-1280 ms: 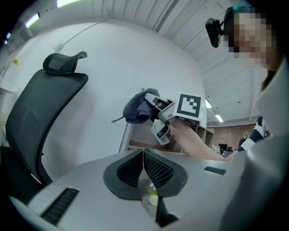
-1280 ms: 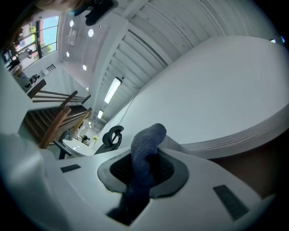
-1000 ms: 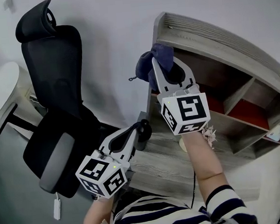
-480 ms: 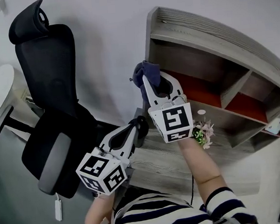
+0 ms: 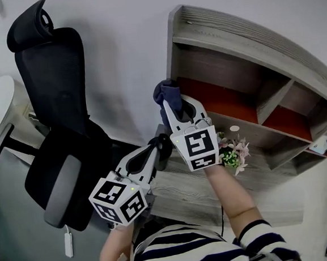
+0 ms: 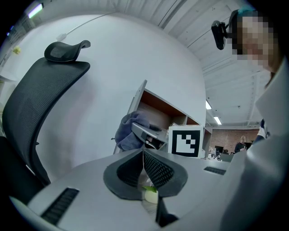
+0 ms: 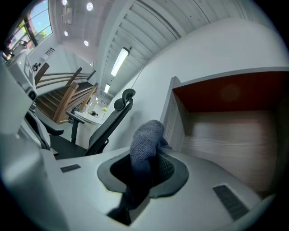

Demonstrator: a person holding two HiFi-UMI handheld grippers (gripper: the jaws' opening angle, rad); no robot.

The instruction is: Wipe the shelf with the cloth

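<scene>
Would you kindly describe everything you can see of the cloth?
The cloth is a dark blue-grey, knitted-looking fabric, bunched into a soft wad. The right tool is shut on it, so a rounded lump sticks out past the jaws. It sits by the end panel of the shelf; whether it touches the wood is unclear.

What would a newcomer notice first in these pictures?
The dark blue cloth bunched in the shut jaws of the right gripper, held up by the left end of the grey wooden shelf with its red back panels. Next, the black office chair at left, and the left gripper shut and empty below.
</scene>
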